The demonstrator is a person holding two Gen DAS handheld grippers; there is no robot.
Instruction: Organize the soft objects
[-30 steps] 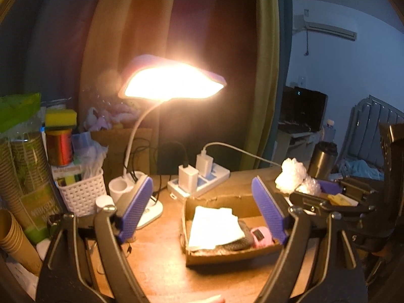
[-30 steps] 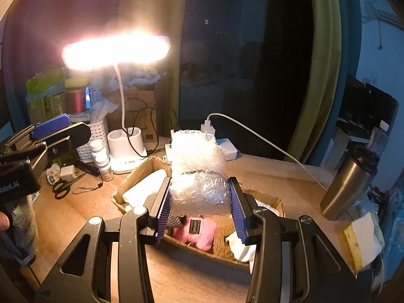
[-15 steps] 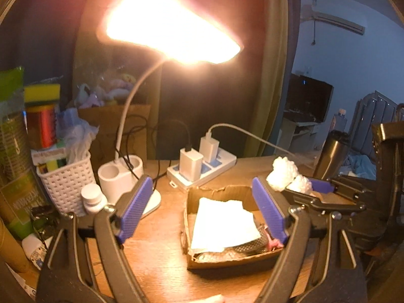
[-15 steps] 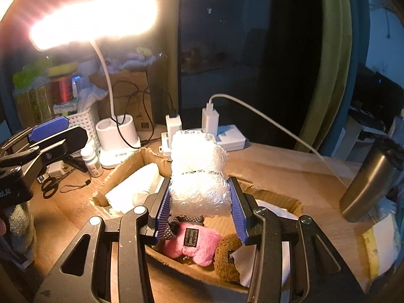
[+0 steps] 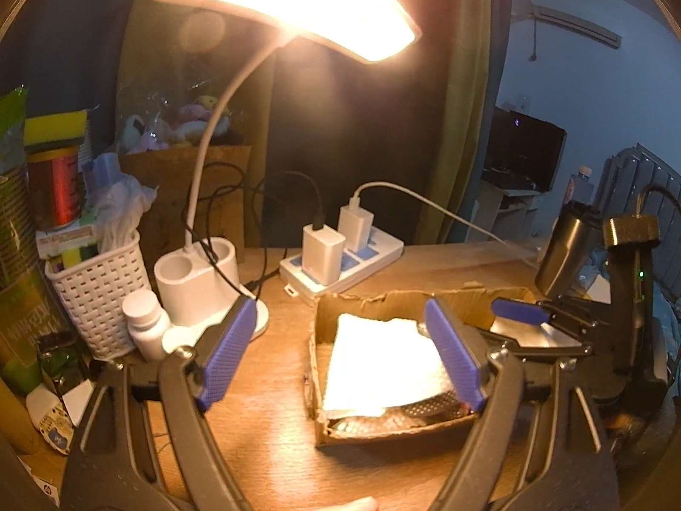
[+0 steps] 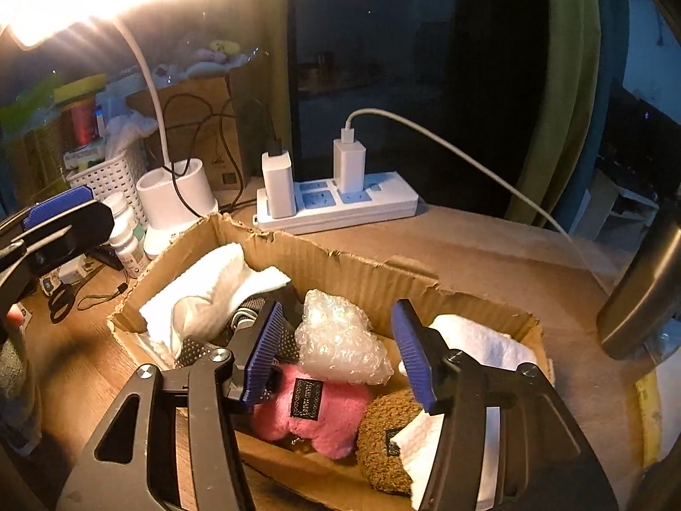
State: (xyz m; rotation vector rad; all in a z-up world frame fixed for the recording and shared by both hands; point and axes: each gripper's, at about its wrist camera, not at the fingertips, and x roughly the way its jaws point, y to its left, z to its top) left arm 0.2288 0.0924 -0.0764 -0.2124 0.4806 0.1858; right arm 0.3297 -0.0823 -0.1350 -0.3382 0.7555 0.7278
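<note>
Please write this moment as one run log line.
right hand-held gripper: jaws just opened | crumpled clear bubble wrap: released in torn brown cardboard box | left hand-held gripper: open, empty

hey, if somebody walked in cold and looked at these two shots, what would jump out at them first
Probably the glaring desk lamp overhead at the back left of the desk. Next, the torn cardboard box mid-desk, stuffed with soft things: a bubble wrap wad lying between the right tool's just-opened pads, on a pink plush. The left tool hangs open and empty before the box.
</note>
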